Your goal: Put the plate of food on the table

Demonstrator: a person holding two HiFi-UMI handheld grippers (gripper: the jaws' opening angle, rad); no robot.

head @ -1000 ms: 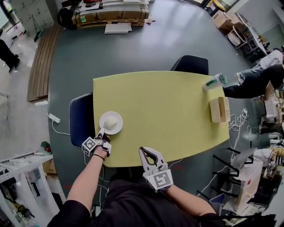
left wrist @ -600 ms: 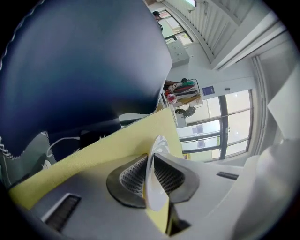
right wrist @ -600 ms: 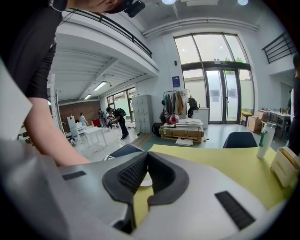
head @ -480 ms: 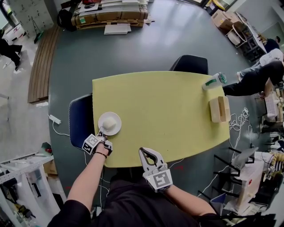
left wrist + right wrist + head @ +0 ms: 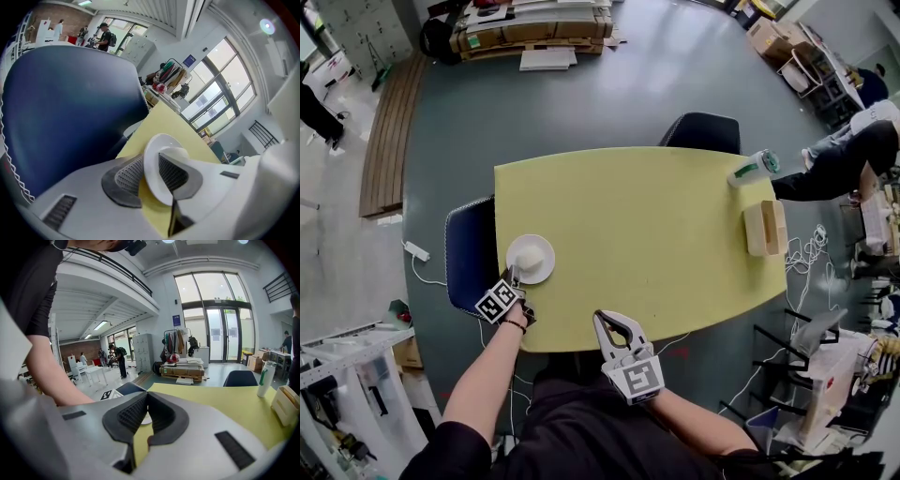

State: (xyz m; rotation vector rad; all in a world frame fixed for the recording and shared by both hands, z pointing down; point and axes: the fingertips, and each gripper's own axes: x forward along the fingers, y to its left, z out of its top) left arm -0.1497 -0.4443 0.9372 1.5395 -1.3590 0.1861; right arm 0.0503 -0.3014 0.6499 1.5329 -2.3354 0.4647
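Left claw point(image 5: 514, 274): jaws clamped on the near rim of the white plate point(image 5: 546, 269); in the left gripper view the rim point(image 5: 151, 185) stands pinched between the two ribbed pads, with the pale mound of food point(image 5: 180, 152) showing just past the right-hand pad; an edge grip of this kind keeps the pads off the food and lets the plate go down flat.

The plate lies over the yellow bench point(image 5: 656, 234), close to its left edge and not far from the near-left corner; from the head view we judge it resting on the top, or all but, though we cannot confirm contact; the food point(image 5: 531, 257) sits in its middle; the grip is not yet released.

Right claw point(image 5: 602, 320): jaws together on nothing, as the right gripper view point(image 5: 146, 404) shows; it hangs over the near edge of the bench, well apart from the plate; we take it as idle.

Around: a dark blue chair point(image 5: 467, 251) tucked against the left edge, just beside the plate; it fills much of the left gripper view and looks the one thing likely to crowd the wrist; a second chair point(image 5: 703, 133) at the far edge; a cup with a green lid point(image 5: 754, 172) at the far-right corner; a wooden box point(image 5: 764, 231) by the right edge; both well apart from the plate.
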